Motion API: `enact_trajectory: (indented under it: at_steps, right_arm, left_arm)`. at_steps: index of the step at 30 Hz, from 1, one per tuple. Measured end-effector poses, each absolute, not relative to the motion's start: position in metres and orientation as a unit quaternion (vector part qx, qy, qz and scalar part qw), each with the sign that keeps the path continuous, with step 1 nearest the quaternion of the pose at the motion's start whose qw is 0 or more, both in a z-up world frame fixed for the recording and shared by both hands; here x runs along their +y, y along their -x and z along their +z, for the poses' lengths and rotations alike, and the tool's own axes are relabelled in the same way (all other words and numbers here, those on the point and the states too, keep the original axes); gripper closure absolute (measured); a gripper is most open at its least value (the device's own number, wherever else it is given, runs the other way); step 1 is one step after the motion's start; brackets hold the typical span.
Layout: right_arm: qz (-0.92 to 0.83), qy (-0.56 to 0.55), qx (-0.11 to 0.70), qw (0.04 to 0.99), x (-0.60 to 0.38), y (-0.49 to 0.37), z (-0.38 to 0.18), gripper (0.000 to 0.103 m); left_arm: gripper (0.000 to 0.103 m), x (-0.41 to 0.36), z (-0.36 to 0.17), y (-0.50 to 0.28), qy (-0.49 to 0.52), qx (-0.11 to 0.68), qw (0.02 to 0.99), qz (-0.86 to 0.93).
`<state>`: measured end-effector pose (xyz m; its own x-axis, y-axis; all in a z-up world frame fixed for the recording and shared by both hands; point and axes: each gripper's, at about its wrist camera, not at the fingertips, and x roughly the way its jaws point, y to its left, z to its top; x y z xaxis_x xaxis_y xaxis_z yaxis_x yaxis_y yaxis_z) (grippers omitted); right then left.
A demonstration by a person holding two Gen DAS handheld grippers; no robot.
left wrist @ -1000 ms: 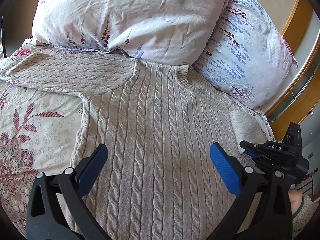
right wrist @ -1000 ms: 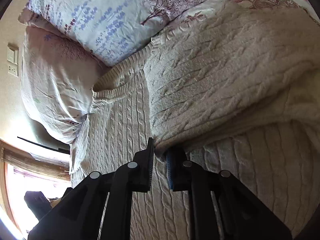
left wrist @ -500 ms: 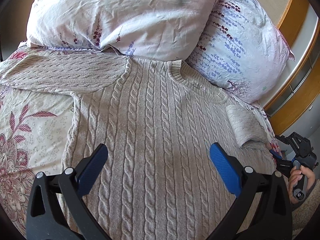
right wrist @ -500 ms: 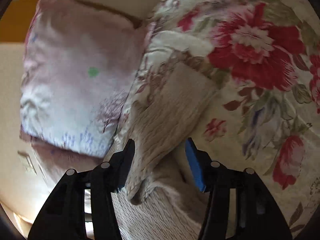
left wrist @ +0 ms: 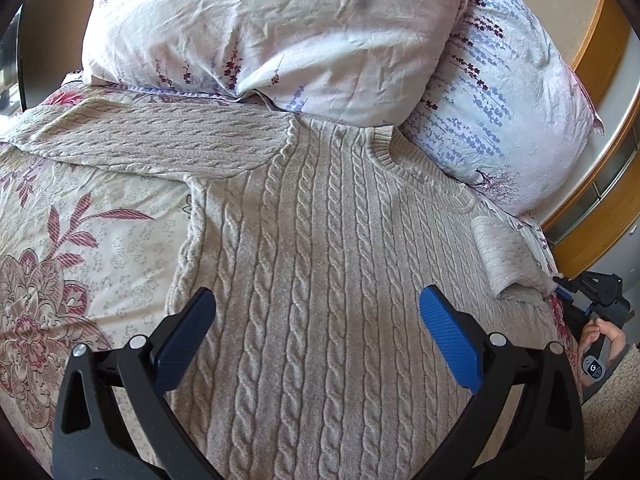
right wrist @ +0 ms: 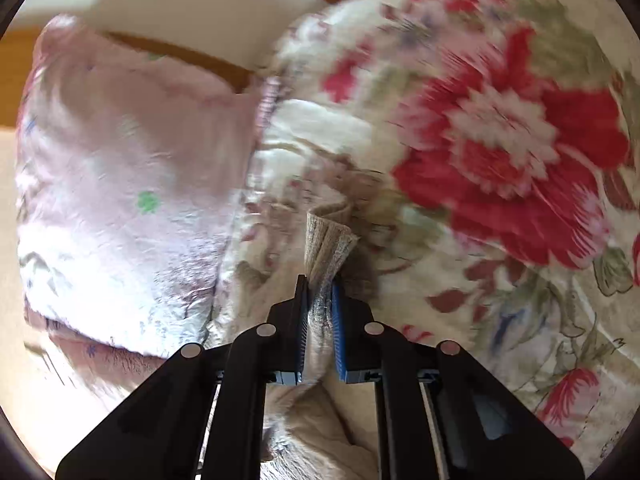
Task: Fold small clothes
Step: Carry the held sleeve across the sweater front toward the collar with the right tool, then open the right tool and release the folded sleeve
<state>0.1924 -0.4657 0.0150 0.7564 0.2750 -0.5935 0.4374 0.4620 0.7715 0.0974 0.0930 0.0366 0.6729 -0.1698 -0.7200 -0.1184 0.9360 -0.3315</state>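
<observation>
My left gripper hangs over the beige cable-knit sweater, its blue pads spread wide with nothing between them, above the middle of the chest. The sweater lies flat on the floral bedspread, neckline toward the two pillows at the head of the bed, one sleeve stretched straight out to the side across the cover. The other sleeve is bunched at the far edge of the bed, and there my right gripper has its ribbed cuff: my jaws are closing down on it, the pads almost together with the knit pinched between them and the cuff end sticking out past the tips. From the left wrist view I can see my right hand on that gripper's handle just off the bed's edge. The right wrist view is smeared with motion; behind the cuff are big red flowers on the cover and a pale pink pillow
</observation>
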Motion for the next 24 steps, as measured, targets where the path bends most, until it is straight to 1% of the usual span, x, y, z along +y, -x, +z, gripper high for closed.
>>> enact_trajectory:
  at_steps: [6,8,10,13,17,24]
  right_arm:
    - [0.066,-0.411,0.295,0.86,-0.391,-0.206,0.1,0.092]
    - [0.118,-0.372,0.291,0.873,-0.351,-0.211,0.12,0.092]
    - [0.164,-0.341,0.298,0.876,-0.31,-0.216,0.129,0.092]
    - [0.22,-0.308,0.331,0.865,-0.246,-0.224,0.121,0.092]
    - [0.254,-0.261,0.392,0.845,-0.167,-0.232,0.087,0.092]
    - [0.283,-0.187,0.454,0.824,-0.082,-0.236,0.052,0.092]
  left_arm:
    - [0.002,0.115,0.033,-0.097,0.199,0.408,0.891,-0.002]
    - [0.002,0.12,0.034,-0.097,0.203,0.407,0.891,-0.003]
    - [0.002,0.125,0.035,-0.096,0.202,0.404,0.892,-0.004]
    - [0.002,0.134,0.037,-0.095,0.202,0.399,0.895,-0.003]
    - [0.002,0.151,0.037,-0.091,0.214,0.395,0.893,0.007]
    - [0.002,0.186,0.037,-0.08,0.23,0.389,0.891,0.036]
